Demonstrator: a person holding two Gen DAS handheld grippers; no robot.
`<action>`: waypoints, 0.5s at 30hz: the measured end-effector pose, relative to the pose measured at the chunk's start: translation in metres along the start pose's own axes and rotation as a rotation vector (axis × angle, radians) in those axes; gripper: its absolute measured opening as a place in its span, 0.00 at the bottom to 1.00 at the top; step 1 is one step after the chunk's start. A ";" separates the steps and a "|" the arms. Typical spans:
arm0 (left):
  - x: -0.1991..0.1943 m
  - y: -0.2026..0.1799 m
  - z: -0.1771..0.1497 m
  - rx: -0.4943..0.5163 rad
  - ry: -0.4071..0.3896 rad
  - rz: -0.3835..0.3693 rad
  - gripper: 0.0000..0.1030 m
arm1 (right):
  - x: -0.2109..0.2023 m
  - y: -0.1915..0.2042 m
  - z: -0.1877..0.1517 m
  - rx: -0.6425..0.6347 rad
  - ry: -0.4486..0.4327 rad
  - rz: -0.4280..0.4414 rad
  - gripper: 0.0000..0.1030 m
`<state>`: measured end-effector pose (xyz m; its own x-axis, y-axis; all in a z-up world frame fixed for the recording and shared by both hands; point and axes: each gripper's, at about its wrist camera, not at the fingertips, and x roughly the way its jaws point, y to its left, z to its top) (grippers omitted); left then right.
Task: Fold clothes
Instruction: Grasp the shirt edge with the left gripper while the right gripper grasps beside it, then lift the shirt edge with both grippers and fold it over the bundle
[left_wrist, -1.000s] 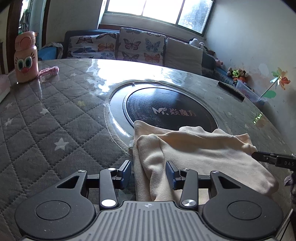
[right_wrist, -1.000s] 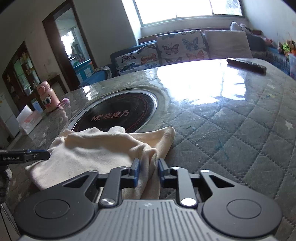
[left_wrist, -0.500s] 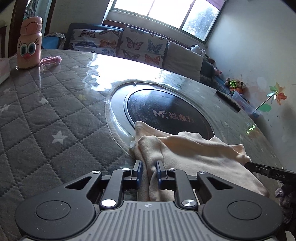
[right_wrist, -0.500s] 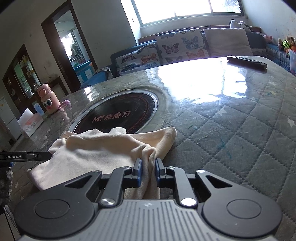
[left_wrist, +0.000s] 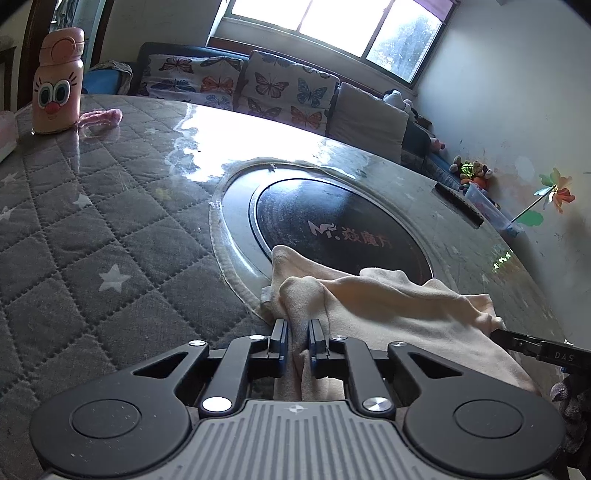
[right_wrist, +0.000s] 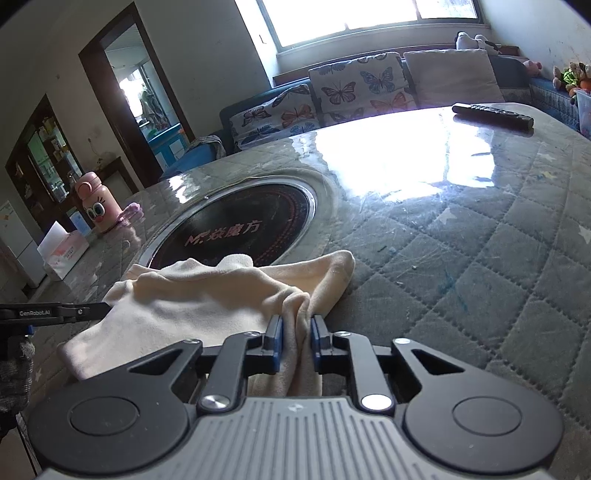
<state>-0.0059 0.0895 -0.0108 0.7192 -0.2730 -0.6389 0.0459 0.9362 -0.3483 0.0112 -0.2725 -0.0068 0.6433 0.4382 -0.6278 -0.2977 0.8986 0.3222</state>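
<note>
Left gripper (left_wrist: 297, 338) is closing on 1 bunched corner of the cream garment (left_wrist: 388, 314), right gripper (right_wrist: 296, 341) pinches another — 2 anchors, likely for lifting a fold.

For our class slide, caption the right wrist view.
Right claw pinching a bunched edge of the cream cloth garment on the grey quilted star-patterned table cover.

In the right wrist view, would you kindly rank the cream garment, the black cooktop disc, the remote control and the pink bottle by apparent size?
1. Cream garment, though nearness to the camera inflates it.
2. Black cooktop disc.
3. Remote control and pink bottle look alike; I would not rank them.
</note>
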 end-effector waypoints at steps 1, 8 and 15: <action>-0.004 -0.001 0.000 0.004 -0.014 -0.001 0.11 | -0.001 0.001 0.001 -0.003 -0.004 0.000 0.12; -0.038 -0.002 0.002 0.021 -0.103 0.009 0.10 | -0.009 0.027 0.024 -0.103 -0.036 0.017 0.11; -0.080 0.032 0.002 -0.059 -0.171 0.079 0.10 | 0.013 0.079 0.051 -0.231 -0.035 0.093 0.10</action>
<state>-0.0606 0.1417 0.0303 0.8266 -0.1529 -0.5415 -0.0522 0.9374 -0.3444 0.0322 -0.1967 0.0471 0.6282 0.5222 -0.5768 -0.5079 0.8368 0.2045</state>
